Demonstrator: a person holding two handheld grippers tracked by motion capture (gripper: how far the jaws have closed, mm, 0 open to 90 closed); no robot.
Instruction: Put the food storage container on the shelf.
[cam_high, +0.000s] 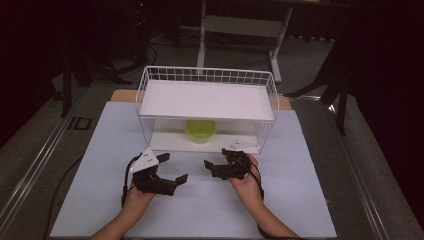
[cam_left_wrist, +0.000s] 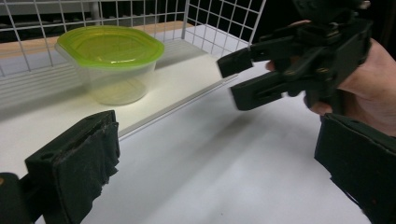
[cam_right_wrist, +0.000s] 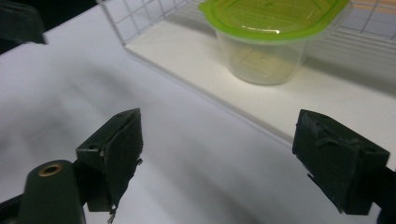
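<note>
In the high view, a plastic tub (cam_high: 200, 129) with a green lid is seen standing on the lower shelf of a white wire rack (cam_high: 207, 75), roughly at the middle of its open front. Both claws are held over the white table (cam_high: 300, 200) just in front of that shelf. The left claw (cam_high: 173, 172) is placed lower left of the tub, the right claw (cam_high: 210, 167) lower right and a little closer to the shelf edge. The tub thus lies ahead of both claws and between them, with the right claw judged the nearer.

In the left gripper view, the tub (cam_left_wrist: 112, 65) is found up and to the left, well apart from the jaws, which are spread wide with nothing between them. The right claw (cam_left_wrist: 236, 77) is seen across the frame in the person's hand (cam_left_wrist: 369, 79), its jaws parted and empty.

In the right gripper view, the tub (cam_right_wrist: 271, 37) is shown straight ahead and slightly right, upright, lid on, set back from the shelf's front edge. The jaws are released and wide, with only bare table between them. The tub is round-cornered with no marked long axis, so a forward reach over the shelf edge is judged to be what the next move calls for.
</note>
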